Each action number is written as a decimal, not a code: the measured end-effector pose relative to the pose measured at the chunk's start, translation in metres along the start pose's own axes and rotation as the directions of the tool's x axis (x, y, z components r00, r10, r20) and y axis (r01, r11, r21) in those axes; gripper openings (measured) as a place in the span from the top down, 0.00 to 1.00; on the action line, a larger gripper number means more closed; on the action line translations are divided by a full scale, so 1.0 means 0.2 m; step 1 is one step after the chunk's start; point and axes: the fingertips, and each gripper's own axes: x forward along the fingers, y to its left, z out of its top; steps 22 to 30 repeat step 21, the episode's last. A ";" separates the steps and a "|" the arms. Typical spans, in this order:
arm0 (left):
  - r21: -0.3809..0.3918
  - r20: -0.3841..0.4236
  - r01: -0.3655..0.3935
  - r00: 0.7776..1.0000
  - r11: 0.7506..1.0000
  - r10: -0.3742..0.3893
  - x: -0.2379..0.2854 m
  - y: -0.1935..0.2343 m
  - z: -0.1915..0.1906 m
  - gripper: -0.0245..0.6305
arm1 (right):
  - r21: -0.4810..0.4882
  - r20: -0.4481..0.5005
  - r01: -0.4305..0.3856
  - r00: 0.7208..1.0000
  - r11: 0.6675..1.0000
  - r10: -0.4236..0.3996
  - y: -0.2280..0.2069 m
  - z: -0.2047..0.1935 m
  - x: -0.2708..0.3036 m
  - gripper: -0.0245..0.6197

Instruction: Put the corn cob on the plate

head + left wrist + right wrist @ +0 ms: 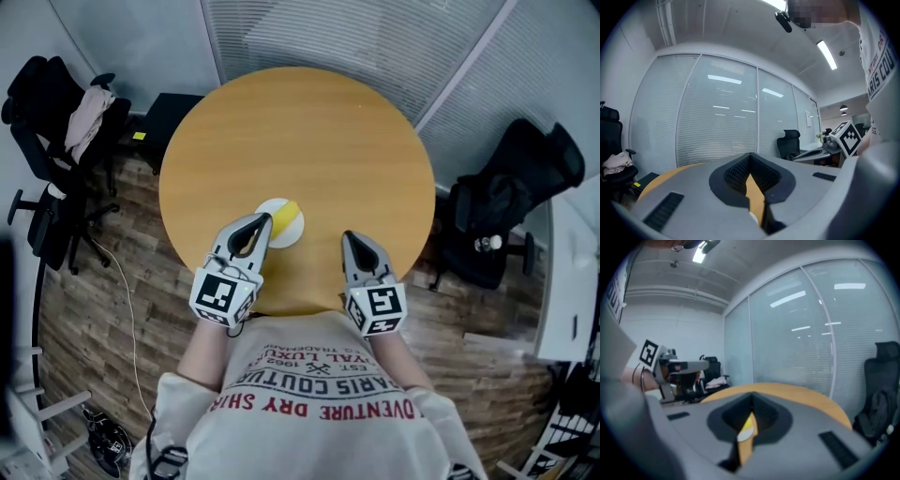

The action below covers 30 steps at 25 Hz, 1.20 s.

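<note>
**Left gripper [265,218] and right gripper [348,237]: both shut, both empty, corn cob already plated**

Held raised over the near side of the round table [309,122]. Jaws pressed together, nothing between them, only tabletop and plate seen through the gaps.

Largest risk, as a judgement: bringing either tool down carelessly and catching the plate [284,235], set close to the table's near edge and just past the left tips. Could shove it toward the person, or off the wood altogether.

Smaller: clipping the rim alone and tilting the plate, enough to tip its load.

Smallest: nudging the corn cob [289,214] itself, lying on the plate's right half. Looks round, so likely to roll onto the table at a light touch and undo the task.

Safest, by this reading, to draw both tools back and apart, well clear of the plate, before lowering.
</note>
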 end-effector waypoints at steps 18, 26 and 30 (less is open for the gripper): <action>-0.038 -0.014 0.007 1.000 0.999 -0.007 0.02 -0.02 -0.02 0.91 | -0.015 0.003 0.003 1.000 1.000 -0.003 0.00 0.01 -0.03 0.92; -0.028 -0.016 0.010 1.000 1.000 -0.010 0.02 -0.02 -0.02 0.91 | -0.016 -0.001 0.000 1.000 1.000 0.000 0.00 0.01 -0.03 0.92; -0.028 -0.016 0.010 1.000 1.000 -0.010 0.02 -0.02 -0.02 0.91 | -0.016 -0.001 0.000 1.000 1.000 0.000 0.00 0.01 -0.03 0.92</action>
